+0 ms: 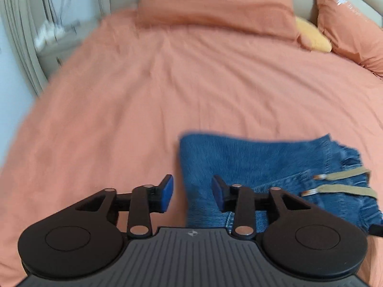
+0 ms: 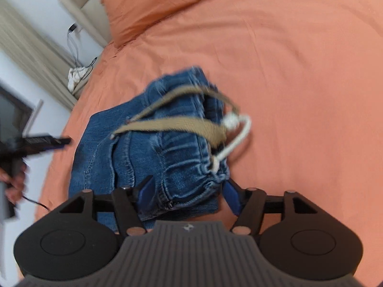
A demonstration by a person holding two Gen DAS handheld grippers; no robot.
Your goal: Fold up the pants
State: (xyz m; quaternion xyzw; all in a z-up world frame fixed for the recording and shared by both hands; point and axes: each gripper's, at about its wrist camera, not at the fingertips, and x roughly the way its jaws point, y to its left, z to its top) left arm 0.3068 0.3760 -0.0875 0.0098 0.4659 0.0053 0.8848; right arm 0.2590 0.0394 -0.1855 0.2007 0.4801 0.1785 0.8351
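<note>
Left gripper (image 1: pixel 192 192) held partly open, nothing gripped | right gripper (image 2: pixel 189 196) spread around folded jeans (image 2: pixel 153 148) waistband; grip unclear | orange duvet (image 1: pixel 143 95) beneath

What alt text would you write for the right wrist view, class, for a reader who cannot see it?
Folded blue jeans with tan straps and a white drawstring lie on an orange bedspread, their waistband between the right gripper's open blue pads. An orange pillow lies beyond.

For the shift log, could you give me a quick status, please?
Both grippers open, left, right. Jeans folded on the bedspread, waistband between right jaws. Nothing obstructing.
</note>
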